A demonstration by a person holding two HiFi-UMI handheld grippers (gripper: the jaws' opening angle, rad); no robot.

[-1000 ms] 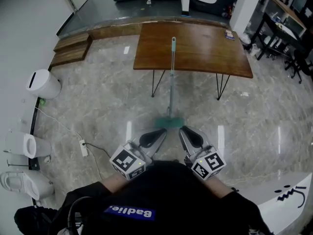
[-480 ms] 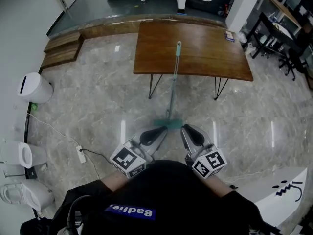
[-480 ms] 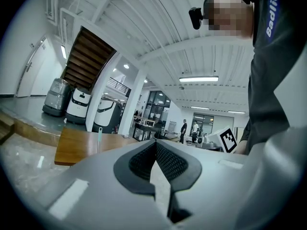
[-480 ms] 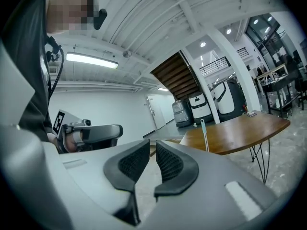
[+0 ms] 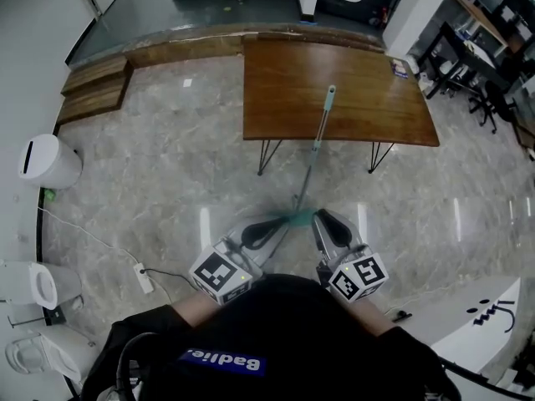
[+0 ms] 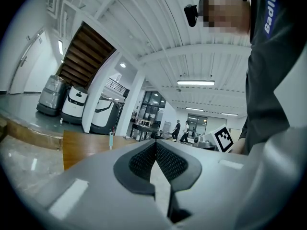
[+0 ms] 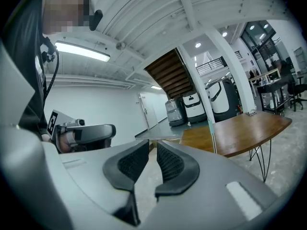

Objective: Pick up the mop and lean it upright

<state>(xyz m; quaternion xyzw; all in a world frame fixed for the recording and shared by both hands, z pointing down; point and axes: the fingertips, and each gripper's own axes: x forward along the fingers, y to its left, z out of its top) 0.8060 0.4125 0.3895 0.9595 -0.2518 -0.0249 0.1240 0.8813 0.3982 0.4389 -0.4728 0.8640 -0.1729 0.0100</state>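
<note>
The mop (image 5: 314,150) leans against the desk (image 5: 368,98), its head on the floor (image 5: 167,165) just ahead of both tools. The left tool (image 5: 276,224) is closed on nothing. The right tool (image 5: 322,218) has just been opening; its jaws stand slightly apart and empty.

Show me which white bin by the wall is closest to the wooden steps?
The bin with the dark slot, right below the steps. The other two bins stand farther down the left edge.

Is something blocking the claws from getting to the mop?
No, nothing visible. The mop rests its green head on the floor just ahead of the left claw and right claw, and its handle seems to lean on the wooden table.
</note>
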